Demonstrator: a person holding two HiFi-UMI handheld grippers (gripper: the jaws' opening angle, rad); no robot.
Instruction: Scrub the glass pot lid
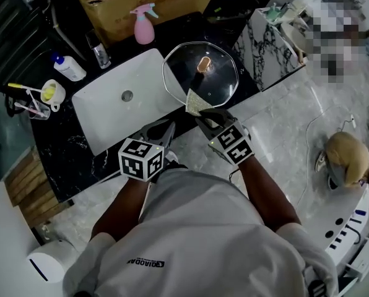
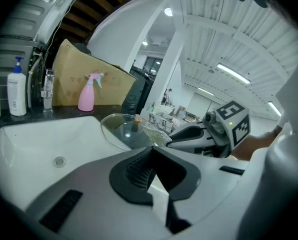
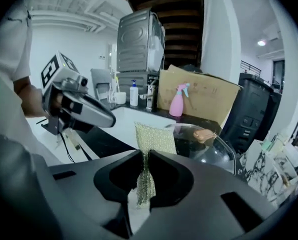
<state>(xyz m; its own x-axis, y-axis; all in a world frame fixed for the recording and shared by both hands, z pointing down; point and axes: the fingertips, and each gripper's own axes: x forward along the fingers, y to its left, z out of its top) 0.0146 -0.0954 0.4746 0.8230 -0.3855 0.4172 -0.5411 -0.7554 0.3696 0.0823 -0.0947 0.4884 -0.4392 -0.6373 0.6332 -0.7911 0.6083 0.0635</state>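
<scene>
Right gripper (image 1: 204,115) clamps the mesh scouring cloth (image 1: 197,103), its free edge at the glass pot lid (image 1: 218,79) rim, positioned, I judge, for scrubbing; left gripper (image 1: 168,126) hangs closed, empty.

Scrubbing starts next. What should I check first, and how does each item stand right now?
1. Scouring pad clamped in right gripper: ok.
2. Pad touching the glass lid: cannot tell; it reaches the near rim.
3. Left gripper steadying the lid: not ok; jaws together, empty, off the lid.
4. Lid lying knob up beside the sink: ok.
5. Pink spray bottle apart from the lid: ok.
</scene>
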